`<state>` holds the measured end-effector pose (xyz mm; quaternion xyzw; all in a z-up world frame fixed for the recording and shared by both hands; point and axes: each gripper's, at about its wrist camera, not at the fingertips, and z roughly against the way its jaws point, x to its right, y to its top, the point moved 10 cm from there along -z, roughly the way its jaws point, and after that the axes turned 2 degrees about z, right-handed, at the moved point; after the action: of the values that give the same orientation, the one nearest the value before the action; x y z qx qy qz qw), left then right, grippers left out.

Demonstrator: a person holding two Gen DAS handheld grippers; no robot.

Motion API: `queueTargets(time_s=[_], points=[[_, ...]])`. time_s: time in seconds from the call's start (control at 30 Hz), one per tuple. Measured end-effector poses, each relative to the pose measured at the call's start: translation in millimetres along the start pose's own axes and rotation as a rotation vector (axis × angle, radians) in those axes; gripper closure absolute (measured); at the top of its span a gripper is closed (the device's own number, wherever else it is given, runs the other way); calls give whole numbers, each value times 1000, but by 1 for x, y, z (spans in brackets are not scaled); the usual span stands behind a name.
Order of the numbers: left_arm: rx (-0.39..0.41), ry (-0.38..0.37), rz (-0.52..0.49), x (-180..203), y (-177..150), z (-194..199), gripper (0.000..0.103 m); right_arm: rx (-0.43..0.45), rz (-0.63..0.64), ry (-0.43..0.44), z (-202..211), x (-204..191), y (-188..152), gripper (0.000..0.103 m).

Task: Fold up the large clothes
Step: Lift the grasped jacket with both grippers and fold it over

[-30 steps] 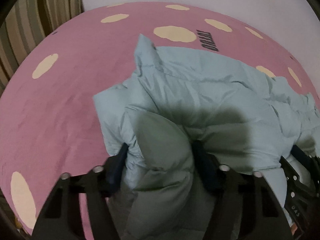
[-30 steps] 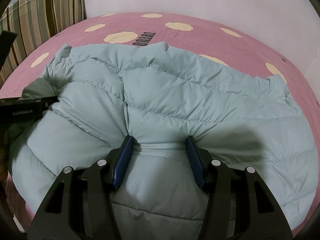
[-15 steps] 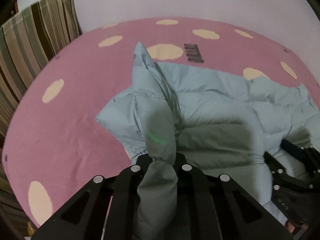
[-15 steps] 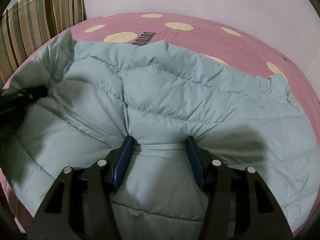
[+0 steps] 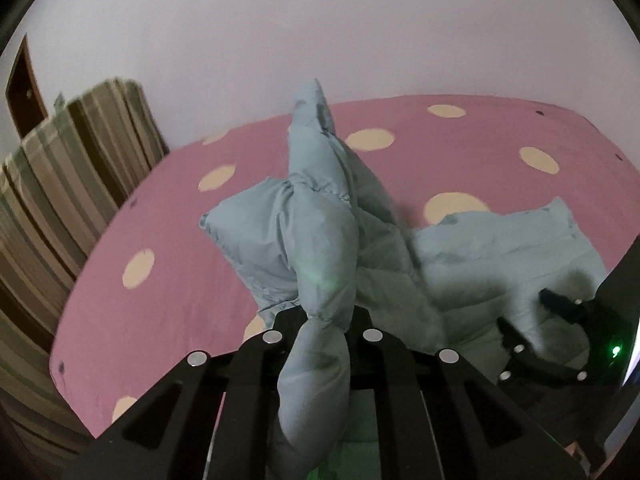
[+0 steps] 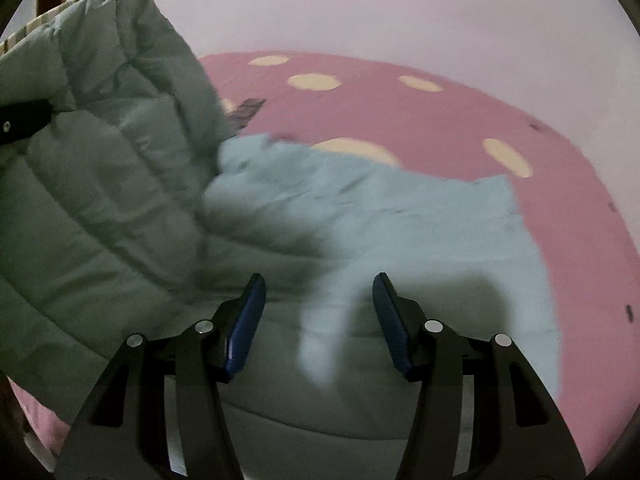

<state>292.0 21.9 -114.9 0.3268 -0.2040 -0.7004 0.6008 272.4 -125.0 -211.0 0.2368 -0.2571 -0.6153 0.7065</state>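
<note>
Left gripper point(image 5: 322, 320) clamped hard on a bunched fold of the lt-blue puffer jacket point(image 5: 320, 240) now, vs gaping around it a sec ago. Lifted that side clear off the pink spotted bed point(image 5: 160, 240), toward 12. Right gripper point(image 6: 318, 312) half-spread, pads not pinching. Rest of jacket flat at 3. Prob fold-over underway.

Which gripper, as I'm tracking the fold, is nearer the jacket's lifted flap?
Left. The left gripper is shut on the lifted flap; the right gripper hangs open over the flat part of the jacket, beside the flap.
</note>
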Motion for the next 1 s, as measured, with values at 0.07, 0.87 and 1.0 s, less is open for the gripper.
queueTargets(time_s=[0.07, 0.87, 1.0], points=[[12, -6, -19, 20, 8, 6, 95, 9, -32, -28, 8, 28, -2, 38], [-33, -63, -254, 229, -40, -25, 93, -60, -270, -140, 18, 189, -77, 37], [-15, -92, -238, 233, -37, -10, 82, -66, -273, -150, 17, 193, -79, 37]])
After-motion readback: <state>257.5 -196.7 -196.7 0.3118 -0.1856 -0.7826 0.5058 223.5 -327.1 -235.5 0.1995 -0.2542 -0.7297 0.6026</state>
